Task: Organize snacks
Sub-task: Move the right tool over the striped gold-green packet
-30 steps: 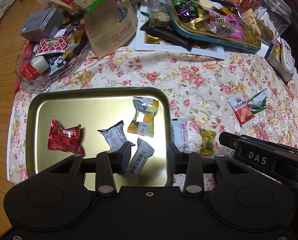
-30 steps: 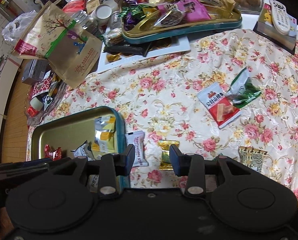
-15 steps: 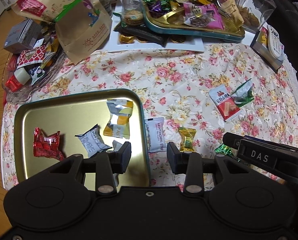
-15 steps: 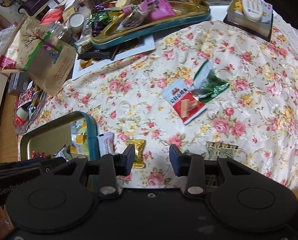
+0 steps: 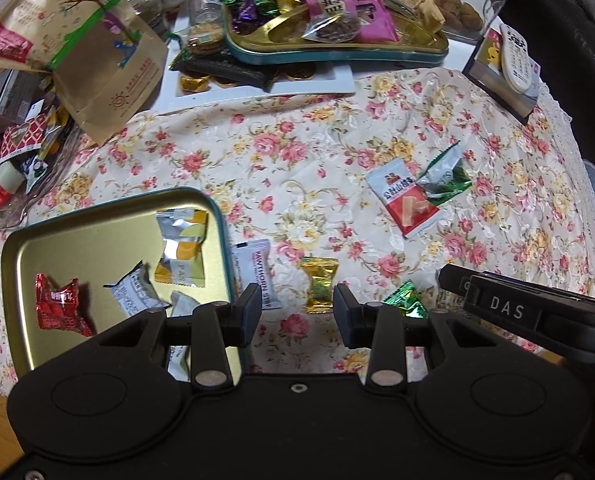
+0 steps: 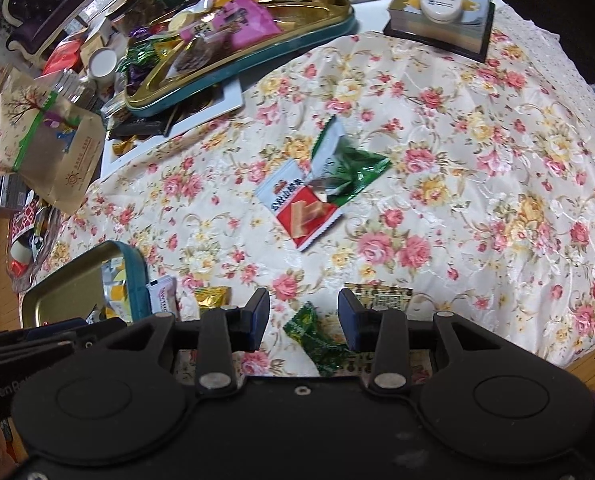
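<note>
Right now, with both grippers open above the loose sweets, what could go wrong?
1. The gold candy and the white packet lie close together beside the tray's rim, so the left gripper may catch the wrong one or hit the rim.
2. The green candy sits at the tablecloth's near edge; a nudge from the right gripper could push it off.
3. The grippers work side by side and could bump.

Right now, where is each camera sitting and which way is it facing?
Left wrist: on the left gripper, looking steeply down at the gold tray and gold candy; its open fingers show, plus the right gripper's side.
Right wrist: on the right gripper, looking down at the green candy; open fingers show.
Shared: red wafer packet, floral tablecloth.
</note>
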Motion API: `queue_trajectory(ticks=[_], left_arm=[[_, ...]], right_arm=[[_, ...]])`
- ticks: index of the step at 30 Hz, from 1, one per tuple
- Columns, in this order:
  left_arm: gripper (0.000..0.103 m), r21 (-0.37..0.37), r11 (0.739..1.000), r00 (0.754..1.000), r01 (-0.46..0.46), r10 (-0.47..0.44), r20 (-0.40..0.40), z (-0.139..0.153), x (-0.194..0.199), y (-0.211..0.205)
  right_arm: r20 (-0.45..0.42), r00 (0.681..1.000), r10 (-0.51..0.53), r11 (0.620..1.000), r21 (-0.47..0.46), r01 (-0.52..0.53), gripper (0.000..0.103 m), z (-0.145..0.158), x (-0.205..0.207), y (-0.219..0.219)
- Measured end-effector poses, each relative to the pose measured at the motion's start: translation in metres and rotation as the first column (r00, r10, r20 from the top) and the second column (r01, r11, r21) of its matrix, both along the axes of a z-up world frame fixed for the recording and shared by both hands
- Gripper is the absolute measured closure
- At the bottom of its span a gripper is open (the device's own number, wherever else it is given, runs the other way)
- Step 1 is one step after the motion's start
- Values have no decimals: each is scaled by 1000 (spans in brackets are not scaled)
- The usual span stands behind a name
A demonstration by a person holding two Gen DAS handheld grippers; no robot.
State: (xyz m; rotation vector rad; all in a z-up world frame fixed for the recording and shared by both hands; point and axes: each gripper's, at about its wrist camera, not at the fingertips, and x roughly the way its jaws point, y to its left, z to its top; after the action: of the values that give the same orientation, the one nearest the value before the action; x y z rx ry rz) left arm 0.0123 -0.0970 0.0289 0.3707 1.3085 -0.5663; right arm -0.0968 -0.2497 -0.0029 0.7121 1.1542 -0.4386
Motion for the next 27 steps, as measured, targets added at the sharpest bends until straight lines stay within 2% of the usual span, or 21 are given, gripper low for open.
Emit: queue_trajectory(ticks=[18,27], left_arm=[[56,5,1000,999,30,-30,-22,-7,-8,-41],[56,-31,999,999,-14,13,-31,0,6,-43]], right_arm=[[-31,995,-97,995,17,98,62,-8,-21,-32],[-34,987,-155,987,23,156,62,-11,-29,-46]])
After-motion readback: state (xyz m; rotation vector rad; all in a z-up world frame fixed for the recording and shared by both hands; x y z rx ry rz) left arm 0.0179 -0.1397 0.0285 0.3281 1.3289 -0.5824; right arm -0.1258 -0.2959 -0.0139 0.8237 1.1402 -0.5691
